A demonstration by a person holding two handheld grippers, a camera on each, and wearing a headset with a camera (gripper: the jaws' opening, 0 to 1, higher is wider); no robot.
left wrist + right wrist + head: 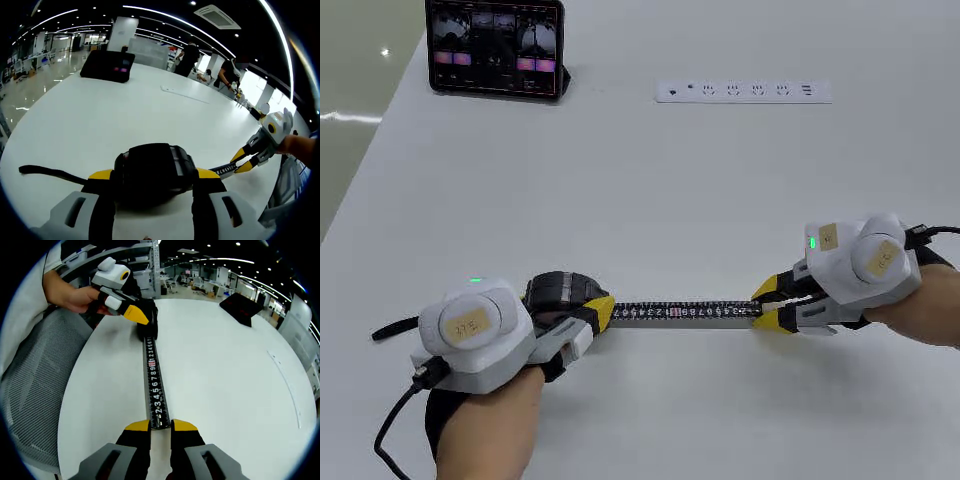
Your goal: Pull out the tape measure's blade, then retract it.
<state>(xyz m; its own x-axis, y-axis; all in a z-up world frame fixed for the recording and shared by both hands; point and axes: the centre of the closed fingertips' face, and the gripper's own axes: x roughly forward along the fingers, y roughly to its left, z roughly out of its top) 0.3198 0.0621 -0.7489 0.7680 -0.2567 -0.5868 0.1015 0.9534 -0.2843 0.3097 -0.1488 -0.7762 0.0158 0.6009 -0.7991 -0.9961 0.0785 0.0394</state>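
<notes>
A black tape measure case lies on the white table, and my left gripper is shut on it; the case sits between the yellow-tipped jaws in the left gripper view. Its blade with black numbers runs out to the right. My right gripper is shut on the blade's end. In the right gripper view the blade stretches from the jaws to the case. A black strap trails left from the case.
A tablet with a lit screen stands at the table's far left. A white power strip lies at the far middle. The table edge runs along the left. People stand at the far benches in the left gripper view.
</notes>
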